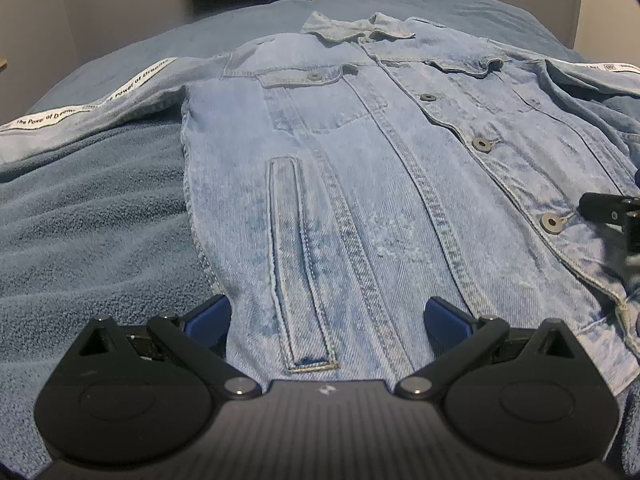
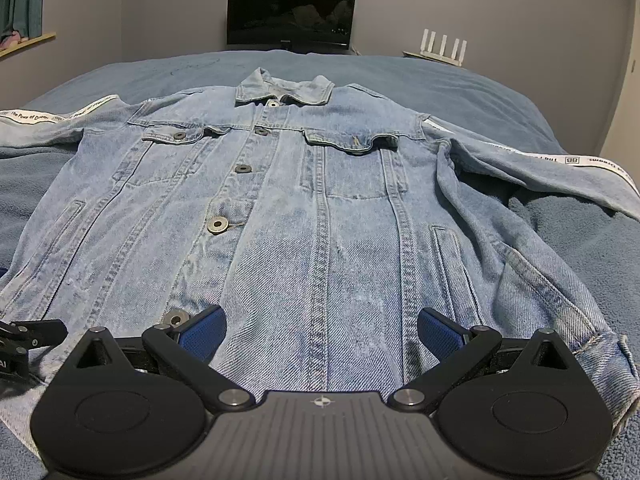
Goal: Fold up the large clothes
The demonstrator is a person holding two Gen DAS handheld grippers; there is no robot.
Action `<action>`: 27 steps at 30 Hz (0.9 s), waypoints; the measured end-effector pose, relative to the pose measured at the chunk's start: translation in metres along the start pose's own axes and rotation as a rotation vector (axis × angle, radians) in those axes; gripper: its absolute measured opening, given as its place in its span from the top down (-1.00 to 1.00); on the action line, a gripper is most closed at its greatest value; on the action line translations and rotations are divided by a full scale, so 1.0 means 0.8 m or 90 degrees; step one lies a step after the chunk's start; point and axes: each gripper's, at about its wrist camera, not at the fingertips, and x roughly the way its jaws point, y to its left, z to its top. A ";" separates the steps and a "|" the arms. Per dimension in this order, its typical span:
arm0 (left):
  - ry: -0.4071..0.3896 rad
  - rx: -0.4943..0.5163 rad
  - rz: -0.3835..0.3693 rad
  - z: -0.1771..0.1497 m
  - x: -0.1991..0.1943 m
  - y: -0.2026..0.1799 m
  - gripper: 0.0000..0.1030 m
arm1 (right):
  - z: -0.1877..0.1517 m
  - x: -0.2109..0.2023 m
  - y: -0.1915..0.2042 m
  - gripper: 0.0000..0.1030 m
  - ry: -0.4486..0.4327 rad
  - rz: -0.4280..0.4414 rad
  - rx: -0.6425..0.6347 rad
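A light blue denim jacket (image 1: 360,168) lies front up and buttoned on a blue blanket, collar at the far end, both sleeves spread sideways; it also shows in the right wrist view (image 2: 304,208). White printed tape runs along the left sleeve (image 1: 92,104) and the right sleeve (image 2: 560,164). My left gripper (image 1: 326,322) is open and empty, low over the hem near the left welt pocket (image 1: 296,264). My right gripper (image 2: 320,330) is open and empty over the hem, right of the button placket. Each gripper shows at the edge of the other's view.
The blue fleece blanket (image 1: 88,240) covers the whole bed (image 2: 460,80). A dark monitor (image 2: 292,10) stands against the far wall, and a white router (image 2: 442,48) sits to its right. A shelf (image 2: 24,42) is at the far left.
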 end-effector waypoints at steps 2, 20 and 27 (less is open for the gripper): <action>-0.012 -0.002 -0.003 0.001 -0.004 0.001 -1.00 | 0.000 -0.001 0.000 -1.00 -0.001 0.000 0.000; -0.143 -0.045 -0.019 0.057 -0.044 0.036 -1.00 | 0.063 -0.074 -0.187 -1.00 -0.150 -0.071 0.331; -0.081 -0.075 -0.023 0.062 -0.013 0.055 -1.00 | 0.047 -0.064 -0.336 -1.00 -0.152 -0.031 0.535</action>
